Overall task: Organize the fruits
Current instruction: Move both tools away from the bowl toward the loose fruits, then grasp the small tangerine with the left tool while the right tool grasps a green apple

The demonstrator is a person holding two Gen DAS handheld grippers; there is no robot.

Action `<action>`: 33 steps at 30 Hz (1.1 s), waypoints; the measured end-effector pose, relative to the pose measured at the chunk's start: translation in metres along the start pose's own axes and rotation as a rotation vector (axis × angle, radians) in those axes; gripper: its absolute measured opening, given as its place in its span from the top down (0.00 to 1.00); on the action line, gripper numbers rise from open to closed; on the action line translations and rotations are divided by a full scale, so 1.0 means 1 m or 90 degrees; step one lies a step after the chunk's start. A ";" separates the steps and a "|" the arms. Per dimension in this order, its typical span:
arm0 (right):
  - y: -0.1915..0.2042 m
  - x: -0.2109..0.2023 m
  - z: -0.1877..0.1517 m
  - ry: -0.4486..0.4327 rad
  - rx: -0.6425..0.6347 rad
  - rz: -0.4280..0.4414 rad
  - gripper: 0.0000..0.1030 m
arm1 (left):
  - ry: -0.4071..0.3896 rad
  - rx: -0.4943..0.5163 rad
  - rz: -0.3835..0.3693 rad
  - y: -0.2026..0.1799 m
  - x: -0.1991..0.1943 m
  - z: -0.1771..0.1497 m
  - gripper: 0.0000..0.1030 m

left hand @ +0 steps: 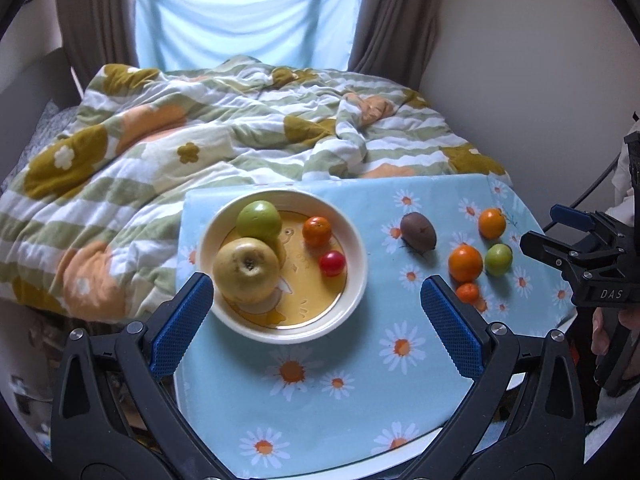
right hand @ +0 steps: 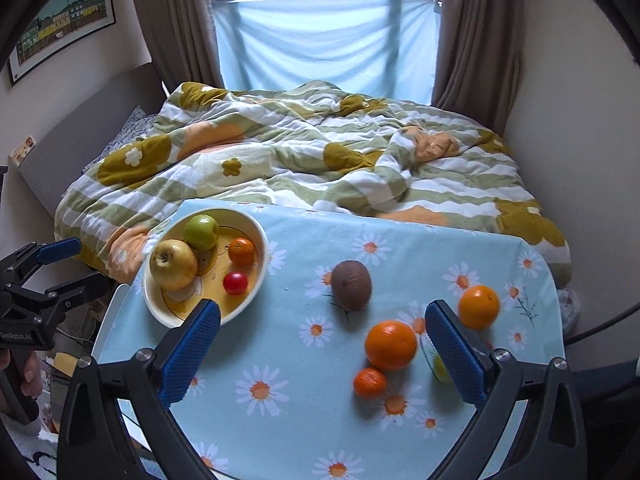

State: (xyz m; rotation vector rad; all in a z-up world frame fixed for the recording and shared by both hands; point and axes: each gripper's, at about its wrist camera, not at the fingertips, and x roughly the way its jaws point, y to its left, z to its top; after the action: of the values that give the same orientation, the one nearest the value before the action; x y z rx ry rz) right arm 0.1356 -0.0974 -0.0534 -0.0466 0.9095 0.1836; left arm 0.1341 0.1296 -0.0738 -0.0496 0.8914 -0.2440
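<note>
the bowl (left hand: 362, 264) sits on the left part of the daisy-print tablecloth (left hand: 360, 380). inside it lie a yellow apple (left hand: 246, 270), a green apple (left hand: 258, 220) touching it on the far side, a small orange (left hand: 317, 231) and a red tomato (left hand: 332, 263). to the right of the bowl, apart from it on the cloth, lies a brown kiwi (left hand: 418, 230). farther right of the bowl sit a big orange (left hand: 465, 263), a tiny mandarin (left hand: 467, 293) just beside it on the near side, a small green fruit (left hand: 498, 259) and a second orange (left hand: 491, 223) behind that.

the left gripper (left hand: 316, 312) hangs over the near side of the bowl, fingers spread wide, grasping nothing. the right gripper (right hand: 322, 336) is right of the bowl, fingers likewise released and empty, with the big orange between them. beyond the bowl lies a bed with a flowered quilt (left hand: 180, 152), then a curtained window (right hand: 324, 44).
</note>
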 end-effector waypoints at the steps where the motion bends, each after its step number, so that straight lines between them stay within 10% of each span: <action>1: -0.008 -0.004 -0.003 -0.003 0.003 -0.002 0.01 | -0.002 0.001 0.000 -0.008 0.000 0.000 0.00; 26: -0.155 0.025 -0.079 -0.002 -0.172 0.099 0.03 | 0.073 0.001 -0.017 -0.194 0.108 -0.052 0.01; 33: -0.161 0.062 -0.088 0.018 -0.249 0.133 0.14 | 0.111 0.008 -0.008 -0.206 0.153 -0.063 0.20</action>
State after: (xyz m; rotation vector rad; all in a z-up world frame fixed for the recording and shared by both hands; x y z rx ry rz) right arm 0.1332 -0.2577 -0.1624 -0.3187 0.8956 0.5544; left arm 0.1381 -0.1019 -0.2011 -0.0217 1.0628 -0.2686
